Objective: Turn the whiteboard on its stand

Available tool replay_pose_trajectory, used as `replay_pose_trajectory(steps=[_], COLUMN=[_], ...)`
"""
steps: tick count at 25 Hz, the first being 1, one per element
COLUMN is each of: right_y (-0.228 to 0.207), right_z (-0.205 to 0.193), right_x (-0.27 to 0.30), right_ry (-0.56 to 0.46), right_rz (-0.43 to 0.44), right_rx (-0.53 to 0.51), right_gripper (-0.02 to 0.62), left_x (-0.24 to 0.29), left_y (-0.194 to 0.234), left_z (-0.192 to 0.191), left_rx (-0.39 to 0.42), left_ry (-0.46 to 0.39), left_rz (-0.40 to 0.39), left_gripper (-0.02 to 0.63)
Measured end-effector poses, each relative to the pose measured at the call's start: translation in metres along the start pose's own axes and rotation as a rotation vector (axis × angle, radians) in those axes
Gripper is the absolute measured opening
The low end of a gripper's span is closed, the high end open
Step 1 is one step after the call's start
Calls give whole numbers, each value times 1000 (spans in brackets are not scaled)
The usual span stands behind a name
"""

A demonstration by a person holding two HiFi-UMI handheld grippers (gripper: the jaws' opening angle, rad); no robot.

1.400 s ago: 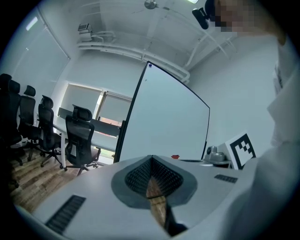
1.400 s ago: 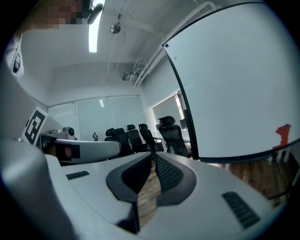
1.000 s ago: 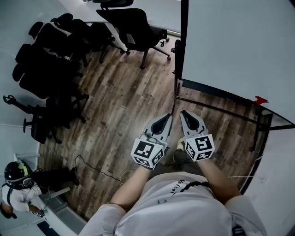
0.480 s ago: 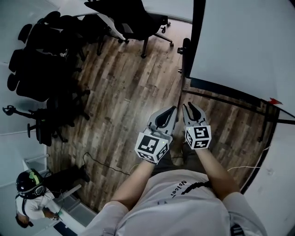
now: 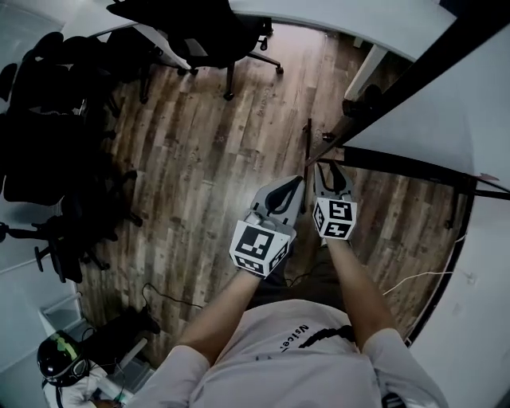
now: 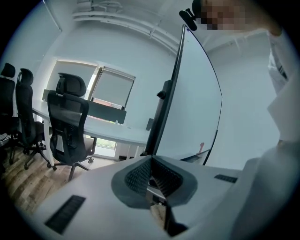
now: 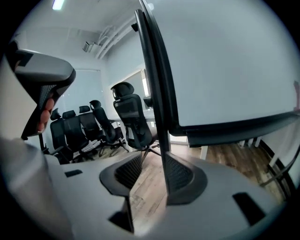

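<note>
The whiteboard [image 5: 446,103] with its black frame fills the upper right of the head view, on a black stand [image 5: 414,163]. My right gripper [image 5: 329,165] points at the frame's near corner. In the right gripper view the frame's black upright [image 7: 157,93] rises just ahead of the right gripper [image 7: 152,161], in line with its right-hand finger. Its jaws are opening, with only floor showing in the gap. My left gripper [image 5: 296,183] sits just left of it, apart from the board. In its own view the left gripper [image 6: 151,161] has its pads together, and the whiteboard [image 6: 197,103] stands ahead.
Black office chairs [image 5: 199,32] stand by a white desk [image 5: 343,16] at the back, with more chairs [image 5: 48,119] along the left. A cable [image 5: 414,279] lies on the wooden floor at right. A person in a helmet [image 5: 60,362] crouches at bottom left.
Both grippers have moved forward to the whiteboard's near corner. The right jaws have gone from shut to apart. The left jaws stay together.
</note>
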State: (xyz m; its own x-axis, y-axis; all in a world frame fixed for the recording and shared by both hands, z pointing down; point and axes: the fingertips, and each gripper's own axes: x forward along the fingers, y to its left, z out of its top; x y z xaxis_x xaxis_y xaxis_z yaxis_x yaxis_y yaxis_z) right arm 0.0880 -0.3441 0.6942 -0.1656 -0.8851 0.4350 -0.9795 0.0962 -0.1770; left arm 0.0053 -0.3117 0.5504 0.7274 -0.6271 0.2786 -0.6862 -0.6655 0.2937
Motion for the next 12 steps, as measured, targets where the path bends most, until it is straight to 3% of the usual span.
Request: replay_pose_trajectory(steps=[6, 12], right_y=[-29, -38], right_z=[-29, -19], right_x=[50, 76], right_ry=[20, 19], right_rz=[-117, -141], right_rx=[8, -48], right_gripper=[156, 146], left_x=[16, 0], left_y=[16, 30], left_z=[-14, -23], left_rx=[-7, -23], left_ry=[38, 75], left_rz=[-50, -46], left_gripper=[12, 12])
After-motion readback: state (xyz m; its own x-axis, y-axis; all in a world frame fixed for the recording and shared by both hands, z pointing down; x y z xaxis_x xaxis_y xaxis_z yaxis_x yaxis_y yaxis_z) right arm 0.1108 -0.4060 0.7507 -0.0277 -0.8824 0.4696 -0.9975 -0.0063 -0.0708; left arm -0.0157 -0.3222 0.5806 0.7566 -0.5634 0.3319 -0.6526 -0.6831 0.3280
